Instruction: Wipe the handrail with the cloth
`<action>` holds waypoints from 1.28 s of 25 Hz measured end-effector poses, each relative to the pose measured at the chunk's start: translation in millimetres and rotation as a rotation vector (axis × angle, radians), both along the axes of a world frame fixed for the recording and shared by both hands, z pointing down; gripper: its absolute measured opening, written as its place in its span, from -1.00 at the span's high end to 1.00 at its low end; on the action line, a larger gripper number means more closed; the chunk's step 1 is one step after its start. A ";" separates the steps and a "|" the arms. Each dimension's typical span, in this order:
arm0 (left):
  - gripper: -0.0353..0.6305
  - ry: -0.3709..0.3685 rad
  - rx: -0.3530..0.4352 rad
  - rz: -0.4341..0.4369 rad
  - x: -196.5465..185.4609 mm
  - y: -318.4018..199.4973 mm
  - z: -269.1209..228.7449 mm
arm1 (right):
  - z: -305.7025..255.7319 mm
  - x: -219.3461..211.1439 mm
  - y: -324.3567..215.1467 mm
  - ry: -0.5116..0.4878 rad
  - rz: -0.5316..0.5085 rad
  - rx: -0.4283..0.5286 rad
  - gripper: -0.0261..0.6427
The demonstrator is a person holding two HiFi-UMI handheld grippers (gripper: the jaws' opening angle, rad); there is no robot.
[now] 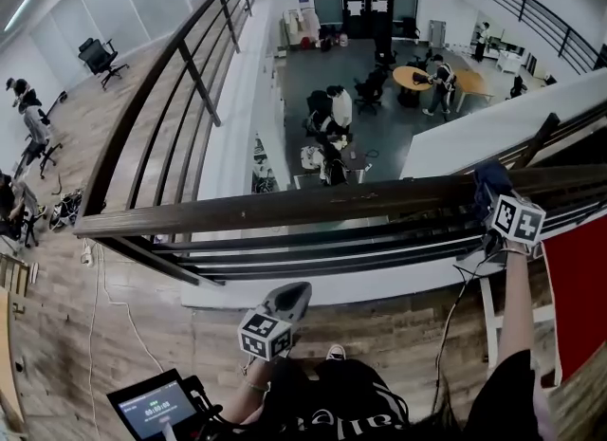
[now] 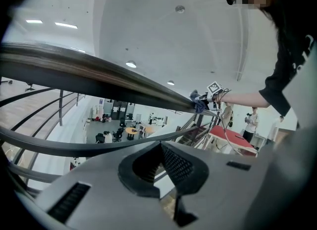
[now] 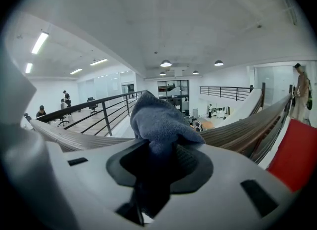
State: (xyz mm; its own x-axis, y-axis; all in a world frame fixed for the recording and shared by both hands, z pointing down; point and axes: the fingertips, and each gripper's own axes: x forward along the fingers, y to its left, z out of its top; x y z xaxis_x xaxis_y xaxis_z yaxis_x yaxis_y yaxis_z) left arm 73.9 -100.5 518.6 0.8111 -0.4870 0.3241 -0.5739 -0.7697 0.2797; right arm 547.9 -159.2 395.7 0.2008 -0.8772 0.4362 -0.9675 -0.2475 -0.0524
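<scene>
Right gripper (image 3: 158, 162) clamps a blue cloth (image 3: 161, 122) on the wooden handrail (image 1: 285, 207). Left gripper (image 2: 161, 167) hangs low, jaws together, empty. Tablet (image 1: 156, 407) writing unreadable.

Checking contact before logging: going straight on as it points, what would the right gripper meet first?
Probably the wooden handrail, reached first by the blue cloth the right gripper clamps; depth unclear.
</scene>
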 end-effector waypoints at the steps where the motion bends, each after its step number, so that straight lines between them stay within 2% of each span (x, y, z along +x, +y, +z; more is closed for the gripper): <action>1: 0.89 0.002 0.001 -0.005 5.5 2.3 0.0 | 1.1 17.3 3.6 0.003 0.018 -0.002 0.60; 3: 0.89 0.012 -0.004 -0.013 6.9 6.2 3.4 | 4.9 37.4 8.2 0.010 0.047 -0.006 0.60; 6: 0.89 -0.009 0.000 -0.022 -10.0 6.2 7.8 | 7.4 38.4 11.0 0.037 0.083 -0.021 0.60; 9: 0.89 -0.007 0.003 -0.035 -25.2 4.3 5.5 | 1.7 24.5 13.3 0.052 0.105 -0.027 0.60; 11: 0.89 0.000 0.004 -0.042 -34.6 4.2 3.7 | 0.0 -1.8 14.5 0.018 0.074 -0.004 0.60; 14: 0.89 0.005 0.005 -0.039 -65.0 0.2 0.4 | -2.4 -72.5 12.7 -0.023 0.017 0.035 0.60; 18: 0.89 0.015 0.000 -0.050 -136.5 -17.5 -10.6 | -10.0 -213.4 -3.2 -0.083 -0.087 0.072 0.60; 21: 0.89 0.021 0.001 -0.076 -152.9 -22.8 -7.3 | 2.4 -282.2 -5.8 -0.113 -0.180 0.082 0.60; 25: 0.89 0.025 0.001 -0.118 -173.1 -27.6 1.9 | 33.3 -365.0 -4.9 -0.167 -0.296 0.060 0.60; 29: 0.89 0.039 -0.007 -0.174 -192.2 -32.4 6.5 | 69.7 -441.7 -9.0 -0.229 -0.423 -0.002 0.60; 32: 0.89 0.043 -0.015 -0.211 -228.7 -38.2 7.5 | 92.9 -511.8 -20.9 -0.254 -0.488 -0.056 0.60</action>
